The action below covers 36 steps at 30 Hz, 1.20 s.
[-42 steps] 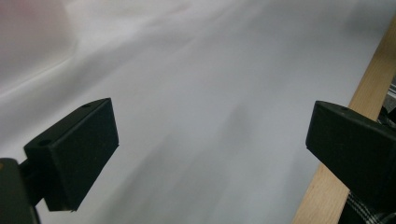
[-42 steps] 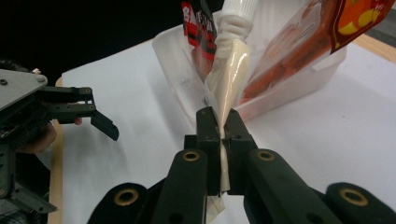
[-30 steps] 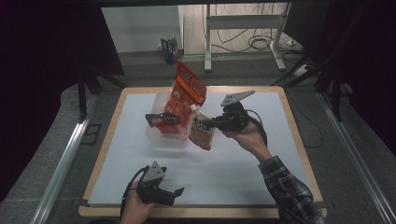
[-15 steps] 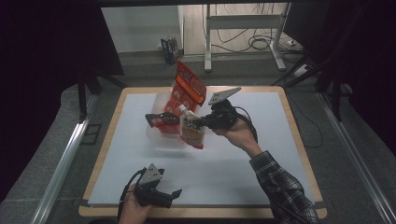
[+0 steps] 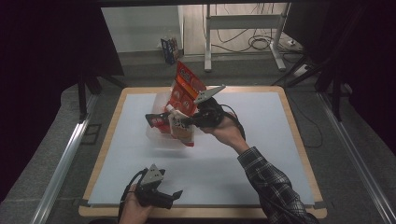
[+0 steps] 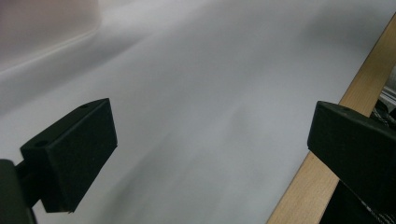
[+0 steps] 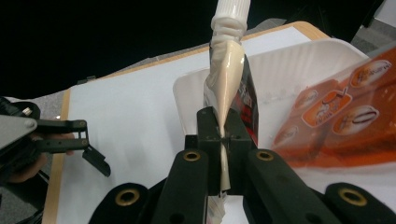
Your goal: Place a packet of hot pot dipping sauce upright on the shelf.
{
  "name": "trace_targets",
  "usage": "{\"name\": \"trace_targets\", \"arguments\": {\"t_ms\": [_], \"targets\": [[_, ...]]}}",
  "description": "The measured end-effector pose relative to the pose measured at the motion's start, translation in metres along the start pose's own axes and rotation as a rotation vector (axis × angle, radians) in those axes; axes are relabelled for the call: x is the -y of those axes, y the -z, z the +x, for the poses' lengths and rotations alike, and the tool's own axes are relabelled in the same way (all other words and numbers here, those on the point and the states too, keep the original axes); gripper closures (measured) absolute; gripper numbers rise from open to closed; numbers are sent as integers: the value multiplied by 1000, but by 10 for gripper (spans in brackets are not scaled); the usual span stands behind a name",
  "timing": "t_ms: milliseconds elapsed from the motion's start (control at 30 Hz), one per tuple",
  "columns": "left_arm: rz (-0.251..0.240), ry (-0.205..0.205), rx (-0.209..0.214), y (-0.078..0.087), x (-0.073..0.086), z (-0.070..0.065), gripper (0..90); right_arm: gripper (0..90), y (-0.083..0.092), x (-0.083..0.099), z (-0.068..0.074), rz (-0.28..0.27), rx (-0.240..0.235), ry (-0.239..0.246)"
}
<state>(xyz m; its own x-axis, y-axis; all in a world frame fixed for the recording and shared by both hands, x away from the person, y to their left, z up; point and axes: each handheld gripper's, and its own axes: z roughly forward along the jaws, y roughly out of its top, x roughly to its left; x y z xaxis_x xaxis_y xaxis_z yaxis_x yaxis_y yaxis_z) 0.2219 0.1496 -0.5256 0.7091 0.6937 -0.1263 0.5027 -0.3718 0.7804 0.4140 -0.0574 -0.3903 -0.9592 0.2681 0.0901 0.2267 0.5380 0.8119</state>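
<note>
My right gripper (image 5: 189, 121) is shut on a beige spouted pouch (image 5: 182, 131) with a white cap, and holds it over the near edge of a shallow white tray (image 5: 156, 100). In the right gripper view the jaws (image 7: 219, 135) pinch the pouch (image 7: 228, 70) by its flat lower part, cap pointing away. A red-orange snack bag (image 5: 187, 86) stands tilted in the tray, right beside the pouch; it shows as orange film (image 7: 345, 121) at the right. My left gripper (image 5: 161, 195) rests open near the table's front edge, its jaws (image 6: 210, 149) wide apart over bare white mat.
A white mat covers the wooden-rimmed table (image 5: 299, 140). The board's wooden edge (image 6: 322, 163) runs just beside the left gripper. Metal rails (image 5: 65, 158) flank the table, and desk legs with cables (image 5: 261, 44) stand beyond its far side.
My right gripper has carried the pouch leftward, from beside the tray to over its near edge by the snack bag. The left gripper has stayed where it was.
</note>
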Motion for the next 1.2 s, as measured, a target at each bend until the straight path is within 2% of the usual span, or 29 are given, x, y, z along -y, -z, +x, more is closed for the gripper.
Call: {"name": "trace_targets", "arguments": {"t_ms": [600, 867, 1200], "targets": [[11, -10, 2, -1, 0, -1, 15, 880, -30, -17, 7, -13, -25, 24], [8, -10, -1, -1, 0, -1, 15, 880, -48, -16, 10, 13, -32, 40], [7, -18, -21, -1, 0, -2, 11, 880, -66, -10, 9, 32, -34, 28]]}}
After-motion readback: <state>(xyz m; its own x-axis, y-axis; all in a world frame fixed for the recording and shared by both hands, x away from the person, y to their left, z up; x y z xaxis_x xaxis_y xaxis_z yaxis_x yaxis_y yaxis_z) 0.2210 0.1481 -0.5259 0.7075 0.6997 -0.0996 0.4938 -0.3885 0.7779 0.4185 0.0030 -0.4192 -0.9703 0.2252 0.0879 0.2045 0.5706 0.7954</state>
